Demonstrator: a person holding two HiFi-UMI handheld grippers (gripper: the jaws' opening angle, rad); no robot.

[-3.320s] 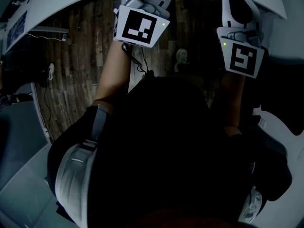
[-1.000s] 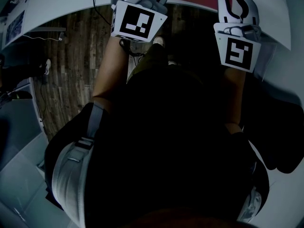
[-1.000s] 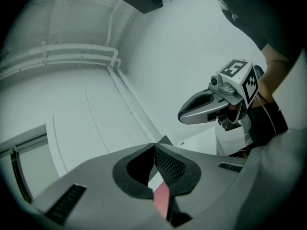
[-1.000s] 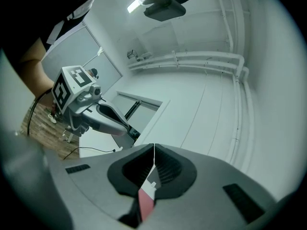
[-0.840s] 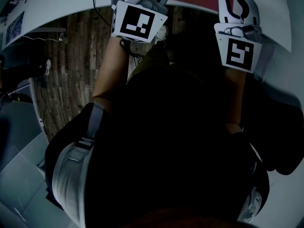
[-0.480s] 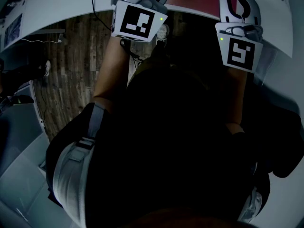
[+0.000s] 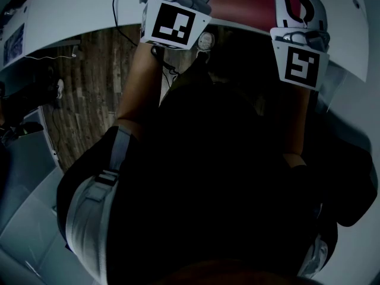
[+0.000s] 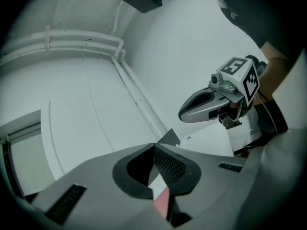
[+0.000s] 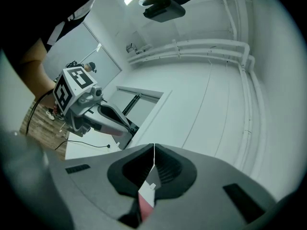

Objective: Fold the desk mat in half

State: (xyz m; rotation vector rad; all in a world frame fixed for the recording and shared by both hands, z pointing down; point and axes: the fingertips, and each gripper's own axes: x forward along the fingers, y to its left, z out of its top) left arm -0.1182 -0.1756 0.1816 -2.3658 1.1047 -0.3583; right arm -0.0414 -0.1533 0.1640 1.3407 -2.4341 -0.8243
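Note:
The desk mat (image 7: 243, 2) shows its red face at the top of the head view, between my two hands on the white table (image 7: 77, 10). In the left gripper view my left gripper (image 8: 154, 148) is shut on the mat's thin edge (image 8: 162, 199), a white and red sliver between the pads. My right gripper (image 9: 153, 150) is likewise shut on the mat's edge (image 9: 146, 201), seen edge-on. Each gripper appears in the other's view: the right one (image 8: 211, 104) and the left one (image 9: 93, 114). In the head view only the marker cubes (image 7: 175, 19) (image 7: 300, 61) show, and the jaws are cut off.
The table's curved front edge (image 7: 89, 35) runs just below my hands, with wooden floor (image 7: 95, 82) under it. A thin cable (image 7: 116, 5) crosses the table at the left. The person's dark torso fills the lower head view. White walls with pipes (image 8: 72, 37) fill the gripper views.
Both hands have moved forward over the table together, still shut on the mat. More of the red mat and the white table now shows at the top of the head view.

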